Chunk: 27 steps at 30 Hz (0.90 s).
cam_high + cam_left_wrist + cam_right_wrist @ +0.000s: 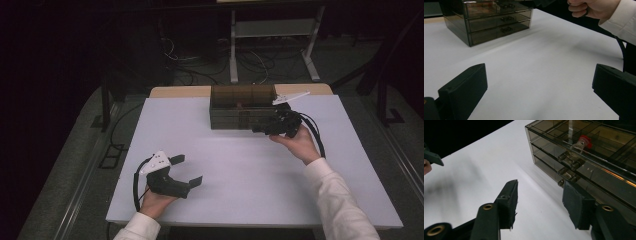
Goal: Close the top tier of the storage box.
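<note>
Your right gripper (267, 129) sits at the upper right of the high view, just at the front of the smoky transparent plastic three-drawer organiser (243, 107), jaws parted and holding nothing; the drawers look closed. Your left gripper (189, 171) rests wide open, lower left. Next, I judge, line up on a small drawer knob (571, 164) and pinch it squarely.

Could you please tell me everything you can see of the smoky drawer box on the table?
The drawer box is smoky brown see-through plastic, standing upright at the far edge of the white table. It has three shallow stacked drawers, all shut, each with a small knob pair, and open top compartments; one holds a small red-and-white thing. The right gripper is close in front, not gripping it.
</note>
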Available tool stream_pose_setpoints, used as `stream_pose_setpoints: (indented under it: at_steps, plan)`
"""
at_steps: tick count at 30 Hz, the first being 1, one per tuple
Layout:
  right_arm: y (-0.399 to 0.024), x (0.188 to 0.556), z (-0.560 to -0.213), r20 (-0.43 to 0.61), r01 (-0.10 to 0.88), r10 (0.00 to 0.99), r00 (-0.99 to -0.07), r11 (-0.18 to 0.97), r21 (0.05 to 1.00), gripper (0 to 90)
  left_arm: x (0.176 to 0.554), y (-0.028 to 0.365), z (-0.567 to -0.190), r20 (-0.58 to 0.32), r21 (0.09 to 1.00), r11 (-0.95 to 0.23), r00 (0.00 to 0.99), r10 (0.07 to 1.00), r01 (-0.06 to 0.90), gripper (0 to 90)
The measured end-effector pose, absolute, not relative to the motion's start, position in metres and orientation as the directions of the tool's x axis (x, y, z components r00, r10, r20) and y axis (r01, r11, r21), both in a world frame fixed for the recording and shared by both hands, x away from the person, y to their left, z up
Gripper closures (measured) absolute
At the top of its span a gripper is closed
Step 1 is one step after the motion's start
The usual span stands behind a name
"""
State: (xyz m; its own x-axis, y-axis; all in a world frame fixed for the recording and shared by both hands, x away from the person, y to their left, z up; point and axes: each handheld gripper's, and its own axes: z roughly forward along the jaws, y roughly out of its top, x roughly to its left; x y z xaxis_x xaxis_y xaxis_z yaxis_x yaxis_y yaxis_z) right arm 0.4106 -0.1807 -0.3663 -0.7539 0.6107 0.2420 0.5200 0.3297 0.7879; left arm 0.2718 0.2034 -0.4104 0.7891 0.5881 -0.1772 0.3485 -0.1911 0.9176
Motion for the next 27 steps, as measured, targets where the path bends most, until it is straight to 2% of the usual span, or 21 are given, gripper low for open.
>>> stream_pose_setpoints:
  at_steps: [17, 27]
  plan:
    - [-0.205, 0.38, -0.37, 0.21, 0.525, 0.668, -0.714, 0.311, 0.792, 13.9, 0.273, 0.202, -0.411, -0.182, 0.918, -0.187, 0.791, 0.585, 0.349, 0.0]
    - [-0.218, 0.365, -0.38, 0.217, 0.549, 0.698, -0.683, 0.293, 0.783, 0.5, 0.274, 0.202, -0.411, -0.182, 0.917, -0.188, 0.791, 0.584, 0.351, 0.0]
